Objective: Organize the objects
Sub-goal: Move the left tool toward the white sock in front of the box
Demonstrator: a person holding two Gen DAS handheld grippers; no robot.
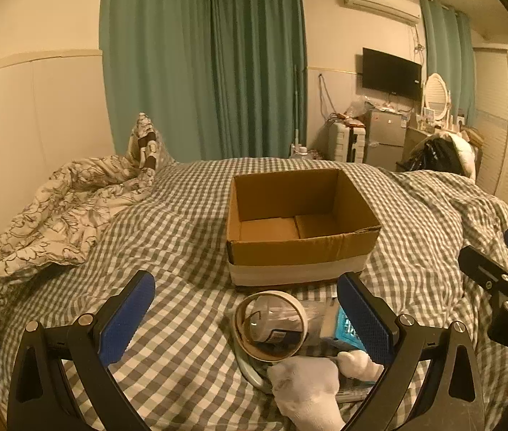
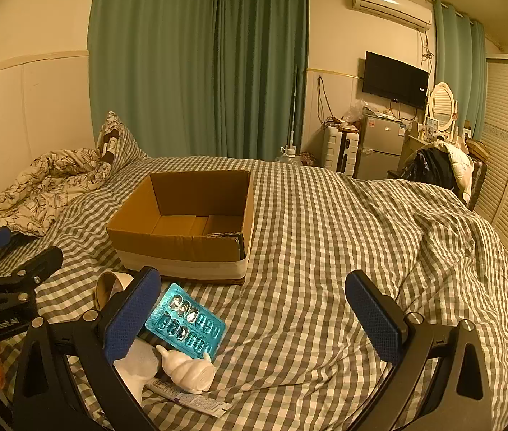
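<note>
An open cardboard box (image 1: 300,222) (image 2: 185,222) stands on the checked bed and looks bare inside. Just in front of it lies a small heap: a roll of tape (image 1: 272,325) (image 2: 110,285), a small bottle (image 1: 275,334) seen through the roll, a teal blister pack (image 2: 185,321) (image 1: 343,327), a white sock (image 1: 308,391) (image 2: 139,362), a white figurine (image 2: 189,370) (image 1: 360,364) and a tube (image 2: 189,398). My left gripper (image 1: 246,319) is open, with the heap between its fingers and untouched. My right gripper (image 2: 254,318) is open over bare sheet, to the right of the heap.
A crumpled flowered duvet (image 1: 56,215) lies at the bed's left by the wall. Checked sheet (image 2: 361,237) stretches to the right of the box. Beyond the bed stand green curtains (image 1: 203,64), a suitcase, a small fridge (image 2: 381,147) and a chair with clothes (image 2: 437,168).
</note>
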